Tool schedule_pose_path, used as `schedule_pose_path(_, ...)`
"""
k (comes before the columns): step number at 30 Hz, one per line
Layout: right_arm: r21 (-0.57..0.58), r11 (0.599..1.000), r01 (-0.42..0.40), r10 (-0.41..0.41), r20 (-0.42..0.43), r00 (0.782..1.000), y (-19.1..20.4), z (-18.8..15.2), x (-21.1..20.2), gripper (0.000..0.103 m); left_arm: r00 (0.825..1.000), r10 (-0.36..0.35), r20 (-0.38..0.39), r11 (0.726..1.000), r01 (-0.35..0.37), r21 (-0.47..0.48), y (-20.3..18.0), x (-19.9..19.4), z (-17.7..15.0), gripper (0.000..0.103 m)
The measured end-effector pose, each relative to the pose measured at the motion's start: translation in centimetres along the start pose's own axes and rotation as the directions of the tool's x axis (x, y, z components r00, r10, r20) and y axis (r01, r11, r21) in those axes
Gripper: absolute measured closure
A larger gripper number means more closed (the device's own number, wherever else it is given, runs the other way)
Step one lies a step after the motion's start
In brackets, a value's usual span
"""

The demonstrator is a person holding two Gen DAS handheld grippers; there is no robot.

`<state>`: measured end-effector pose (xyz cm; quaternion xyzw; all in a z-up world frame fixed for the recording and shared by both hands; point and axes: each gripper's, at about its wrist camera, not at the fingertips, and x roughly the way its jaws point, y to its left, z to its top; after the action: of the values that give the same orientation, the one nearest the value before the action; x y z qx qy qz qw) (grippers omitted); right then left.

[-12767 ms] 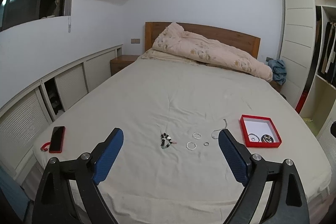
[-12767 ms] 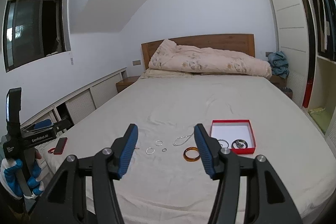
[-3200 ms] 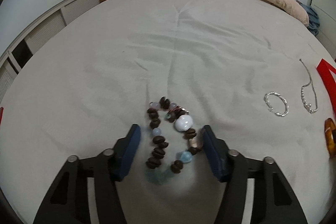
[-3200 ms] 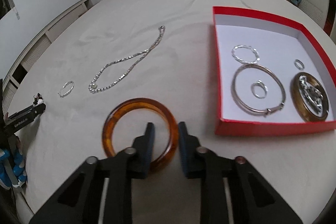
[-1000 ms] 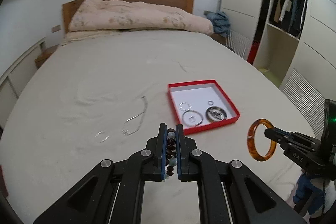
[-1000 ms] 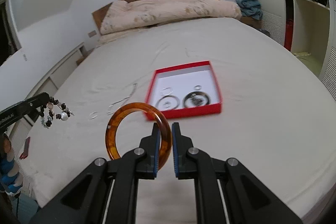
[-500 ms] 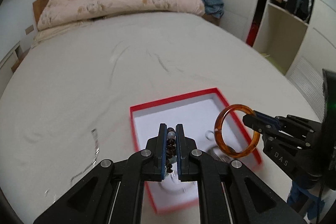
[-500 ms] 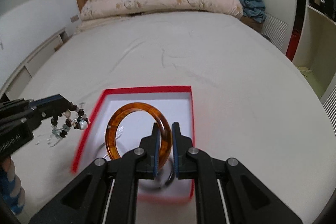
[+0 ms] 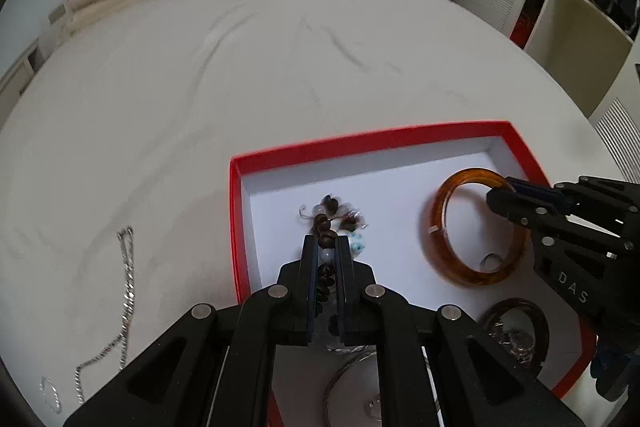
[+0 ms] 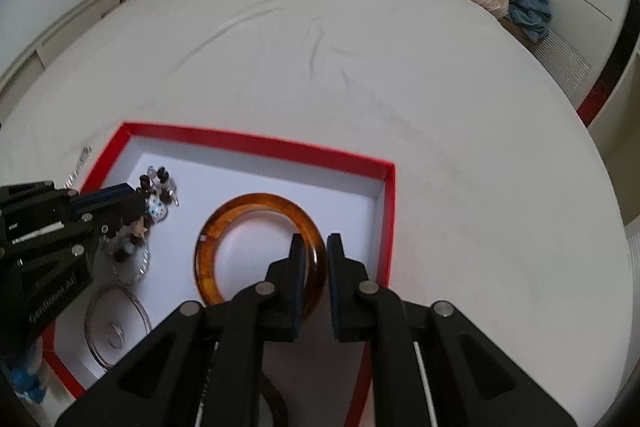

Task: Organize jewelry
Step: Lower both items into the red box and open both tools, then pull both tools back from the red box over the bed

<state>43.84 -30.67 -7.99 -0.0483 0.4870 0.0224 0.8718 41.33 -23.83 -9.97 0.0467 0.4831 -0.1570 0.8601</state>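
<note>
Left gripper (image 9: pixel 327 247) clamps the floppy bead bracelet (image 9: pixel 329 223) mid-strand — right gripper (image 10: pixel 311 247) pinches the stiff, slick amber bangle (image 10: pixel 260 251) by its rim, over the red box (image 10: pixel 256 143).

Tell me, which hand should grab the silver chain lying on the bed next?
Probably left: the silver chain lies left of the red box, nearest the left gripper, once it drops its brown beaded bracelet.

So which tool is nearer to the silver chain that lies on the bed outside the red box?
Left. The left tool, shut on the beaded bracelet, is over the box's side nearest the silver chain. The right tool holds the amber bangle toward the opposite side.
</note>
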Motion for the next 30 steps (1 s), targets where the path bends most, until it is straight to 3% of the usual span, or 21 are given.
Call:
schedule_pose_path(3, -0.038, 0.999, 0.023, -0.023, -0.006, 1.000, 0.5, -0.1, -0.2, 0.092, 1.000, -0.007, 0.005, 1.000, 0.007, -0.019, 0.2, -0.6, 0.2, 0.092)
schedule_pose_path(6, -0.021, 0.999, 0.034, -0.034, 0.001, 0.999, 0.4, -0.1, -1.1, 0.084, 1.000, -0.001, 0.021, 1.000, 0.001, -0.009, 0.1, -1.9, 0.3, 0.070)
schedule_pose_path(10, 0.002, 0.999, 0.034, -0.034, 0.040, 0.999, 0.1, -0.3, -4.0, 0.074, 0.999, -0.004, 0.044, 1.000, 0.005, -0.012, 0.6, -4.8, 0.4, 0.068)
schedule_pose_path(17, 0.109, 0.994, 0.010, -0.026, 0.149, 0.988, 0.1, -2.2, -14.6, 0.074, 0.988, 0.030, 0.155, 0.999, -0.028, -0.017, 1.2, -16.3, -2.0, 0.067)
schedule_pose_path(19, 0.148, 0.989, -0.007, -0.021, 0.189, 0.982, 0.5, -3.1, -18.4, 0.074, 0.981, 0.051, 0.185, 0.999, -0.046, -0.026, 1.3, -20.2, -3.7, 0.057)
schedule_pose_path(23, 0.182, 0.983, -0.026, -0.018, 0.239, 0.971, 2.1, -4.9, -24.7, 0.073, 0.961, 0.105, 0.255, 0.994, -0.097, -0.045, 1.5, -27.6, -6.4, 0.049)
schedule_pose_path(26, 0.199, 0.978, -0.064, 0.006, 0.283, 0.959, 4.0, -7.5, -29.3, 0.067, 0.946, 0.129, 0.298, 0.991, -0.113, -0.073, 1.8, -32.5, -9.7, 0.045)
schedule_pose_path(30, 0.205, 0.973, -0.107, 0.035, 0.329, 0.944, 6.8, -10.6, -34.0, 0.067, 0.921, 0.169, 0.350, 0.986, -0.155, -0.069, 1.8, -38.2, -14.4, 0.038)
